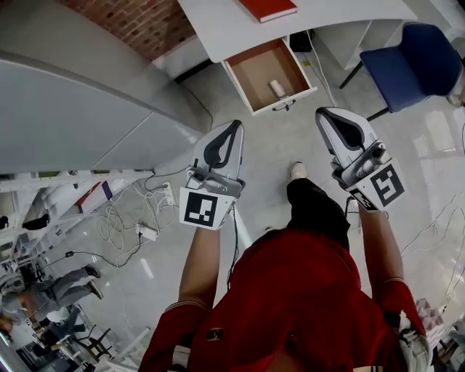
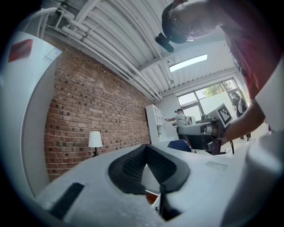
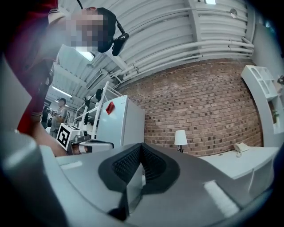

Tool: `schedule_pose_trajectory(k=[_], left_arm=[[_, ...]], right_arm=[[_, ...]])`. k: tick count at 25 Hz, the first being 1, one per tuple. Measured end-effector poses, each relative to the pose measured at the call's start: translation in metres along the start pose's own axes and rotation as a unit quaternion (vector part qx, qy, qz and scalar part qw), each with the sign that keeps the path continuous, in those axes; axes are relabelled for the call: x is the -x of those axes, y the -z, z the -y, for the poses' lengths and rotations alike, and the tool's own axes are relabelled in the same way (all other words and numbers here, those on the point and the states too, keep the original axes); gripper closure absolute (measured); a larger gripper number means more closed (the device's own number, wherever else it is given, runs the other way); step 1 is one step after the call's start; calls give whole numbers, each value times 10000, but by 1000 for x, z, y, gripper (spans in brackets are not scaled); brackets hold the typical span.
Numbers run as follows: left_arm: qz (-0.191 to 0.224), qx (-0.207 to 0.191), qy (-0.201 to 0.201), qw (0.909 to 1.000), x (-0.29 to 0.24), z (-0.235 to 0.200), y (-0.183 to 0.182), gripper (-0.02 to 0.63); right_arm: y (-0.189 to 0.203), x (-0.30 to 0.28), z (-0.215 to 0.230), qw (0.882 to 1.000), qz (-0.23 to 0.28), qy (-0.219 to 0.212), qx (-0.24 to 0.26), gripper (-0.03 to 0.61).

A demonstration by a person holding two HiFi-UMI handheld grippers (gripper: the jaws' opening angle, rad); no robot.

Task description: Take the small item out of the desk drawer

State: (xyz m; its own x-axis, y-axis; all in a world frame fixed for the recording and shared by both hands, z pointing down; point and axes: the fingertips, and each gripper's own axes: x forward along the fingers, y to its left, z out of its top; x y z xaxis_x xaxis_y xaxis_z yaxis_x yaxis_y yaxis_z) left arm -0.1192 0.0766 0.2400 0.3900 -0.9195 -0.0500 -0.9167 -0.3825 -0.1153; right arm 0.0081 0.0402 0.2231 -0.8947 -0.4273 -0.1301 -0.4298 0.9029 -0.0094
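Black ribbed rubber lines the fingers (image 2: pixel 133 166) of the left gripper (image 1: pixel 234 129), and they are pressed together with nothing between them. The right gripper (image 1: pixel 325 116) is the same: its fingers (image 3: pixel 126 166) are together and hold nothing. Both grippers hang side by side over the floor (image 1: pixel 276 152), tips toward the drawer (image 1: pixel 254 69) and well apart from it. The drawer sticks out from under the white surface (image 1: pixel 327 22) and stands open. The item (image 1: pixel 277 89) lies inside on the brown bottom, near the front edge where the handle is, a bit to the right of the middle. It is small and pale and looks like a little roll or tube; I cannot tell just what it is. It looks light, and it may roll if it is bumped. It lies flat on its side. Its long way seems to run from the front of the drawer to the back, along the side walls. So a good hold would be across the middle, one finger on each long side, and not too hard, since I can't tell if it is stiff or soft. A red book (image 1: pixel 267 7) lies on the surface, and a blue chair (image 1: pixel 407 58) stands to the right.
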Motion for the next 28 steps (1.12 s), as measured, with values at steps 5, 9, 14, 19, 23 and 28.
schedule_pose_trajectory(k=[5,9,14,19,23,28], left_arm=[[-237,-129,59,9996,-71,-17,26,608],[-507,-199,183,9983,-118,-27,52,609],[-892,-296,420,9947,-166,-29,93,607],[-1228,-528,681,9887,-201,-31,140,607],[-1452,-539,932,9835,-216,-48,171,607],[-1790,-658,1248,9737,-232,-62,218,607]], right_arm=[[22,-34,64,9999,-41,-144,-63,568],[38,-62,108,9997,-34,-225,-122,568],[64,-82,148,9995,-124,-278,-97,567],[99,-90,178,9991,-292,-278,-138,567],[119,-116,190,9984,-488,-233,-157,568],[150,-136,198,9977,-648,-137,-173,568]])
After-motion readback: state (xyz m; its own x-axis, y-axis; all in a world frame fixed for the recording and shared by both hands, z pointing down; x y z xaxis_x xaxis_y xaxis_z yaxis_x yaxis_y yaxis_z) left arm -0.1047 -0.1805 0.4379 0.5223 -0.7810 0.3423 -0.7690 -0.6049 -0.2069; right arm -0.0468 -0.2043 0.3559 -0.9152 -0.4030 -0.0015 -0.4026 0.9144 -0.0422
